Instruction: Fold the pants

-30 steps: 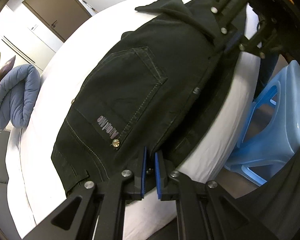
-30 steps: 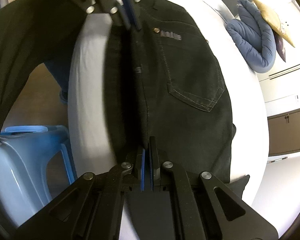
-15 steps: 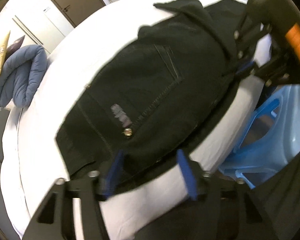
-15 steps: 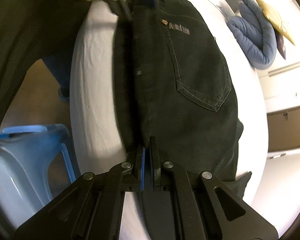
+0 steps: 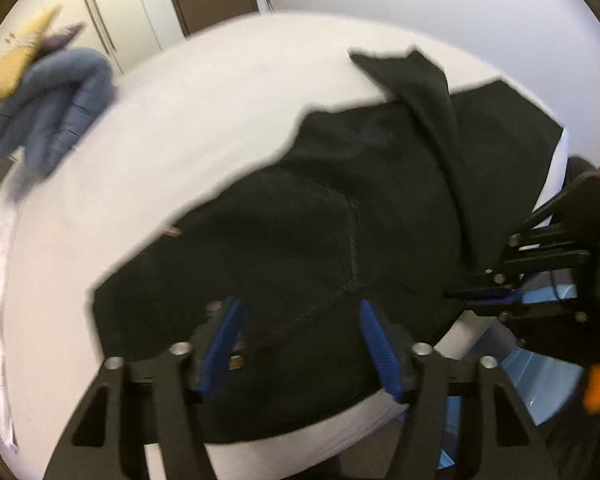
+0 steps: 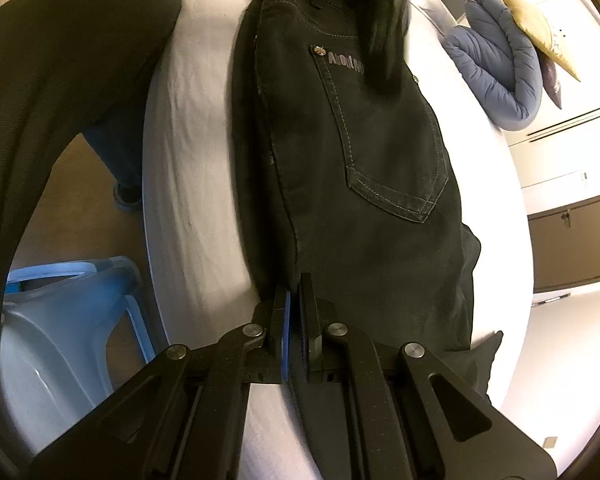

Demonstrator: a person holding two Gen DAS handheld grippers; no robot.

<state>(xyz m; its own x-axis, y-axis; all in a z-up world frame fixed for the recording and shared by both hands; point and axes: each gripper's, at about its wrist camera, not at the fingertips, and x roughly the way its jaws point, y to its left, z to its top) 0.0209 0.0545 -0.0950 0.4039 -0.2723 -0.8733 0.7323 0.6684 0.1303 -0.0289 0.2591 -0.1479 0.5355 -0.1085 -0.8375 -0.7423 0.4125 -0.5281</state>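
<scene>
Left hand-held gripper (image 5: 300, 344) closing, empty, above pants (image 6: 364, 184); right hand-held gripper (image 6: 296, 320) clamped their edge. One-sided hold risked skewing fold.

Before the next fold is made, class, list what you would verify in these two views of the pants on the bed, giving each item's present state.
1. Left tool free of the pants: ok, jaws apart and closing, not gripping the cloth below.
2. Right tool clamped on the fabric edge: ok.
3. Pants lying on the white bed, not over its edge: ok.
4. Layers aligned: not ok, a corner juts out.
5. Blue stool clear of the cloth: ok.
</scene>
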